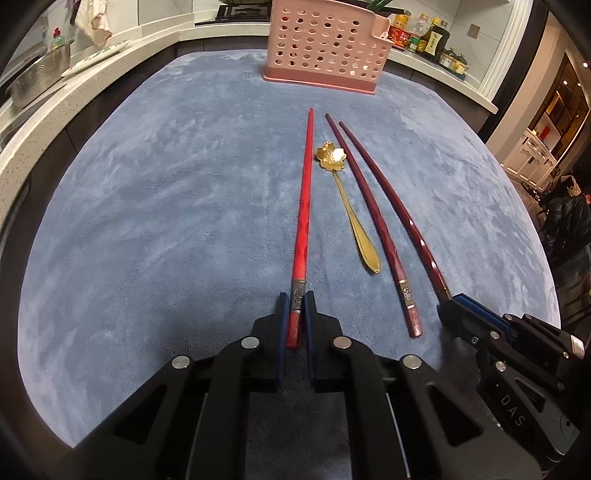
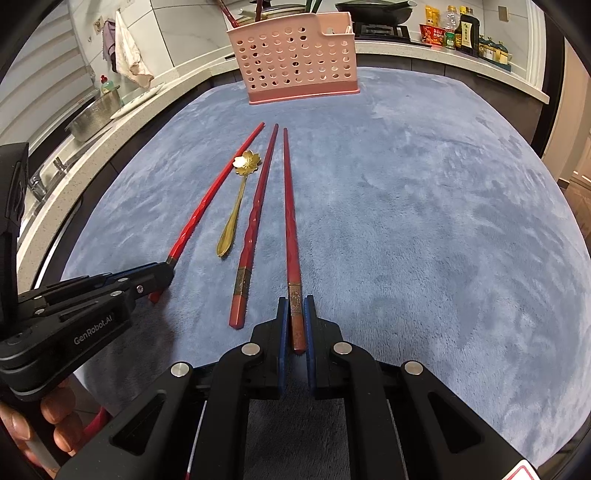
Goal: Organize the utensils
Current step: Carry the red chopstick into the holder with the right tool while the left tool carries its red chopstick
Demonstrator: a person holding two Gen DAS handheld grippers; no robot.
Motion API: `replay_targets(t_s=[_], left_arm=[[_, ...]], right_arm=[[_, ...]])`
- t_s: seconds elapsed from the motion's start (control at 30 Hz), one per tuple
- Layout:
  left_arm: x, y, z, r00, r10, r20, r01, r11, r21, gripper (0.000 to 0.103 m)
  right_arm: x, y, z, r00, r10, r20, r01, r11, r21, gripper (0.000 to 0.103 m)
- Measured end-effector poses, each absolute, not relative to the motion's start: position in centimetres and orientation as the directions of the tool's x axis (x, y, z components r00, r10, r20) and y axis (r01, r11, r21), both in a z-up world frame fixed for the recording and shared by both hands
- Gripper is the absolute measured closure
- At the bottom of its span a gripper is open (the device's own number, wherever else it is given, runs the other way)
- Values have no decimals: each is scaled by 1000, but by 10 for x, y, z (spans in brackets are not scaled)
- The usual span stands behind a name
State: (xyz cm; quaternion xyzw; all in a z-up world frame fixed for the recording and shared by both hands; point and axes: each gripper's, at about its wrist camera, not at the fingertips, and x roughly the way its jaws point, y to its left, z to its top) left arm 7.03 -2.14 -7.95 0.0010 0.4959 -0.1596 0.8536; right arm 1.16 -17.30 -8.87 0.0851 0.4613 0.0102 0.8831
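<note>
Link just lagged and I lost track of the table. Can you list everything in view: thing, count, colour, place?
Chopsticks: three, red, lying side by side on the cloth; left chopstick, middle chopstick, right chopstick.
Spoon: one, gold, flower-shaped bowl, between left and middle chopsticks.
Utensil basket: one, pink, perforated, far end of cloth.
Cloth: one, blue-grey, covering the table.
Bottles: several, on the counter behind.
Metal colander: one, left counter.
Left gripper: black, shut on left chopstick's near end.
Right gripper: black, shut on right chopstick's near end.

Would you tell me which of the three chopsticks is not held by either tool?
The middle chopstick, lying free right beside the gold spoon; the outer two are each clamped.
</note>
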Motion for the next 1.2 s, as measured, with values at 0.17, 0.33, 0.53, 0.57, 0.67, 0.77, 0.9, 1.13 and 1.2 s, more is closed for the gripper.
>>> replay_targets(t_s=[0.17, 0.33, 0.53, 0.57, 0.67, 0.77, 0.9, 1.13, 1.2], left_arm=[[70, -20, -78, 456, -275, -846, 269, 949, -163, 95], [70, -17, -72, 464, -284, -839, 266, 948, -174, 95], [70, -13, -55, 494, -297, -817, 259, 948, -187, 96], [70, -12, -50, 502, -301, -811, 258, 947, -192, 95], [70, -11, -39, 519, -308, -798, 256, 946, -199, 95], [72, -8, -25, 539, -318, -780, 254, 944, -210, 95], [75, -4, -7, 567, -325, -757, 250, 943, -218, 95], [88, 0, 35, 630, -326, -705, 257, 944, -208, 96], [93, 0, 47, 648, -328, -687, 261, 944, -205, 96]], right_arm=[[8, -175, -84, 584, 100, -806, 65, 983, 169, 95], [7, -178, -76, 600, 102, -793, 71, 981, 180, 95], [5, -185, -63, 625, 102, -774, 87, 976, 199, 95], [5, -186, -60, 630, 101, -770, 89, 975, 202, 95], [5, -190, -48, 649, 99, -754, 95, 973, 210, 95], [5, -194, -35, 671, 95, -735, 99, 971, 216, 95], [6, -200, -14, 705, 88, -704, 102, 969, 223, 95], [15, -214, 24, 760, 89, -644, 102, 962, 252, 96], [18, -217, 35, 777, 82, -624, 98, 963, 249, 96]])
